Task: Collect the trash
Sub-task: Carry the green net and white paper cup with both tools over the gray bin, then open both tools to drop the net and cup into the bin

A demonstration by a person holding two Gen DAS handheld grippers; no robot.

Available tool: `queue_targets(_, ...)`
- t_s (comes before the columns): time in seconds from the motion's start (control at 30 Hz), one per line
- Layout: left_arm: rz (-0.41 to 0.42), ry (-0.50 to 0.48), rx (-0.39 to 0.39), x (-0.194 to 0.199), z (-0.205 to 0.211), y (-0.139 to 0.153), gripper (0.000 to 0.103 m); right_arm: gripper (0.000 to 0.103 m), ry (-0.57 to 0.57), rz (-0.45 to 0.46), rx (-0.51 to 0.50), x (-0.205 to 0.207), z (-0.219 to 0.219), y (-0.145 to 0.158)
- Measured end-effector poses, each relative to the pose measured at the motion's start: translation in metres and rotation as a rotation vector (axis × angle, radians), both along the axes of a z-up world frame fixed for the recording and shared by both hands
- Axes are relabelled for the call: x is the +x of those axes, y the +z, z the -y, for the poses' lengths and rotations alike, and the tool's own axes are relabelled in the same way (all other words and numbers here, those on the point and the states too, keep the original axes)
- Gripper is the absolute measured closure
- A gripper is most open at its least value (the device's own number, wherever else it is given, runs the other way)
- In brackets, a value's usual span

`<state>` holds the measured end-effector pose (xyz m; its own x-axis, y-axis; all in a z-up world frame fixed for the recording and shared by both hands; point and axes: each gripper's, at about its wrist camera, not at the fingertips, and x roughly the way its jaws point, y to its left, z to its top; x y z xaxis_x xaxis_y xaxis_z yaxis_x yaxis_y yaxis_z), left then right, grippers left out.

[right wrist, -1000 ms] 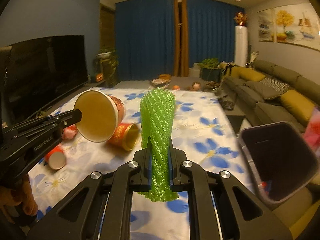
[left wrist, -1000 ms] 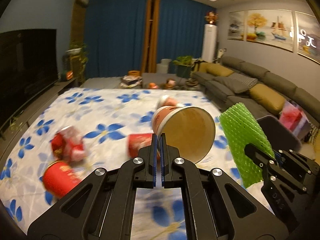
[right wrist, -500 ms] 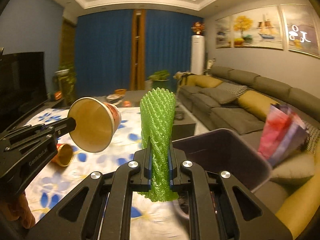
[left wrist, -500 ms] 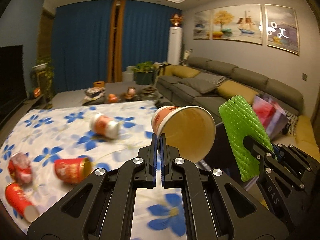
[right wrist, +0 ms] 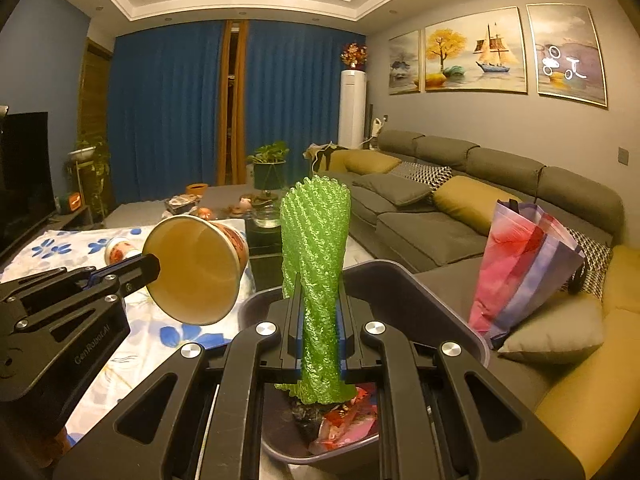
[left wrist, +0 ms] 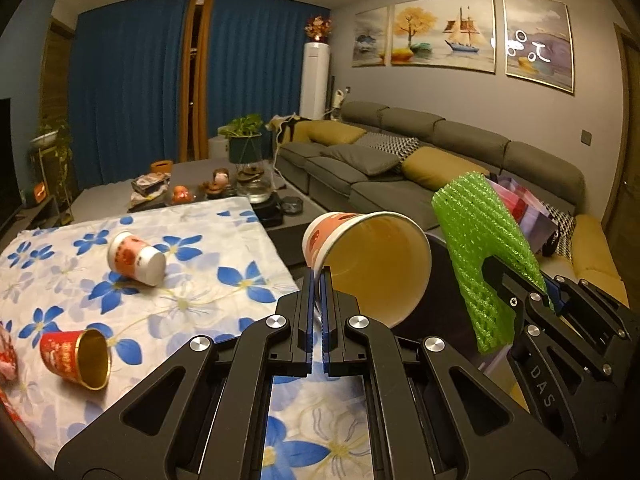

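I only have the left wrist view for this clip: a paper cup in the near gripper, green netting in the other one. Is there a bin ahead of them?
Observer: Yes. The right wrist view shows a dark bin directly below the green netting, next to the sofa.
Operator: Anything in it?
Observer: Red and pink wrappers lie at the bottom.
Operator: How is the netting held?
Observer: The right gripper is shut on its lower half. The netting stands upright, with both ends sticking out past the jaws.
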<state>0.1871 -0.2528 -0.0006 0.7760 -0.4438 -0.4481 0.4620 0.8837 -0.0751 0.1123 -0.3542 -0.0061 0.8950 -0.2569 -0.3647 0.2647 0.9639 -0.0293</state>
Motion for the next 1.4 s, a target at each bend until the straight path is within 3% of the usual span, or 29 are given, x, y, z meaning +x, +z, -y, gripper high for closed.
queue_targets(0.83, -0.037, -0.092, -0.022, 0.031, 0.047, -0.019, 0.1, 0.086, -0.04, -0.005, 0.034, 0.013, 0.024, -0.006)
queue_targets(0.93, -0.04, -0.105, -0.028, 0.033, 0.048, -0.021, 0.1, 0.078, -0.045, -0.004, 0.05, 0.014, 0.028, -0.007)
queue_targets(1.03, -0.059, -0.12, -0.023, 0.037, 0.051, -0.026, 0.083, 0.072, -0.048, -0.01, 0.058, 0.015, 0.031, -0.008)
queue_targets(1.1, -0.069, -0.121, -0.036, 0.039, 0.048, -0.028, 0.064, 0.068, -0.053, -0.009, 0.056, 0.014, 0.032, -0.008)
queue_targets(1.2, -0.06, -0.096, -0.04, 0.039, 0.042, -0.028, 0.05, 0.063, -0.062, -0.004, 0.061, 0.011, 0.035, -0.006)
queue_targets(1.3, -0.04, -0.052, -0.052, 0.037, 0.03, -0.024, 0.031, 0.049, -0.072, 0.012, 0.058, 0.007, 0.035, -0.004)
queue_targets(1.4, -0.026, 0.002, -0.064, 0.032, 0.015, -0.02, 0.018, 0.042, -0.069, 0.019, 0.06, 0.001, 0.031, -0.001)
